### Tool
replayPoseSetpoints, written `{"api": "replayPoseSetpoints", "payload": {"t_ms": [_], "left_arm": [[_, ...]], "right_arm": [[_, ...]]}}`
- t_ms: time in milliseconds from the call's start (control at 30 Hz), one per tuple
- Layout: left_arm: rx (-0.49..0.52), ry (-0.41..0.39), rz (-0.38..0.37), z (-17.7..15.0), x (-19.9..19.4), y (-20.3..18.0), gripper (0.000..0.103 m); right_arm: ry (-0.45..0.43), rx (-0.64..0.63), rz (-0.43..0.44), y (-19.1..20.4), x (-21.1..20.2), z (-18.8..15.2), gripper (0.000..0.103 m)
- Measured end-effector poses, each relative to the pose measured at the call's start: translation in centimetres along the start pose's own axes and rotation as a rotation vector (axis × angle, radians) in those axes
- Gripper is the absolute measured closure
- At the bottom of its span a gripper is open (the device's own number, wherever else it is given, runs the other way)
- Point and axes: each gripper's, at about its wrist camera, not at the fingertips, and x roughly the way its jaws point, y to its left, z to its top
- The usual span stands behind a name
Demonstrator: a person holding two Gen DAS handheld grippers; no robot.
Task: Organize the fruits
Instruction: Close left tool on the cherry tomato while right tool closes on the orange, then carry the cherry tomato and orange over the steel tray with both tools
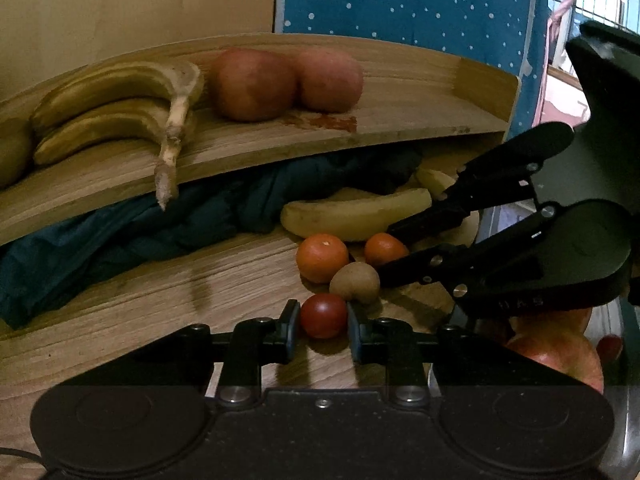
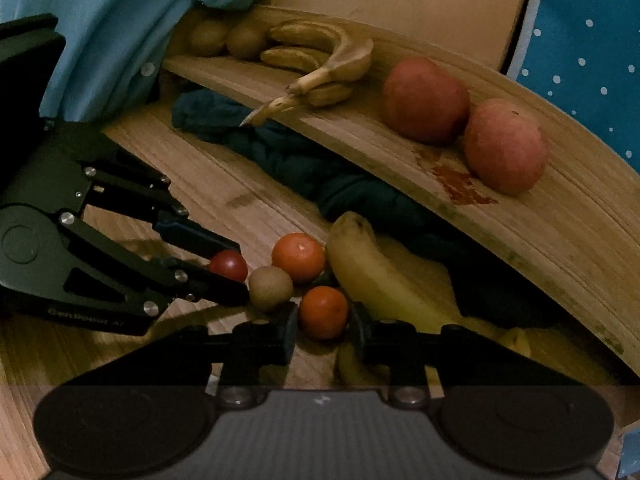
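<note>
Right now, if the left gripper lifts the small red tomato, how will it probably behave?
The small red tomato looks round and glossy, so it may slip or roll if released. It seems light, likely soft: the left gripper, shut on it, should squeeze gently.

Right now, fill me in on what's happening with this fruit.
A person is sorting fruit with two handheld grippers. The left gripper is shut on a small red tomato, and the right gripper is shut on a small orange; both fruits are still low at the wooden tabletop. A kiwi, a second orange and a loose banana lie beside them. The raised shelf holds two apples and a banana bunch.
</note>
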Motion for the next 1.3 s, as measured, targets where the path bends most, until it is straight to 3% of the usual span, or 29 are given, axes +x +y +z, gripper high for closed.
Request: {"api": "replayPoseSetpoints", "payload": {"t_ms": [333,733,1033,1300], "left_arm": [[-0.031,-0.041,0.013,0.1,-1.6,-0.4,0.077],[-0.022,-0.113,-0.042,0.4,-4.2,-2.7,0.077],[0.007,-0.169,-0.080,-0.1,-7.3,-5.4,0.077],[0.057,-0.177,-0.165,-2.7,-9.9,-9.4,0.077]], "right_arm": [[-0.085,0.061,-0.012,0.3,-2.3,-0.4,0.072],[-0.211,0.155,-0.078,0.9,-8.5,-2.4,0.072],[-0.218,0.205,-0.131,2.4,-12.6,-5.7,0.072],[-0.171,0.247,-0.150,4.0,-14.4,-8.7,0.072]]}}
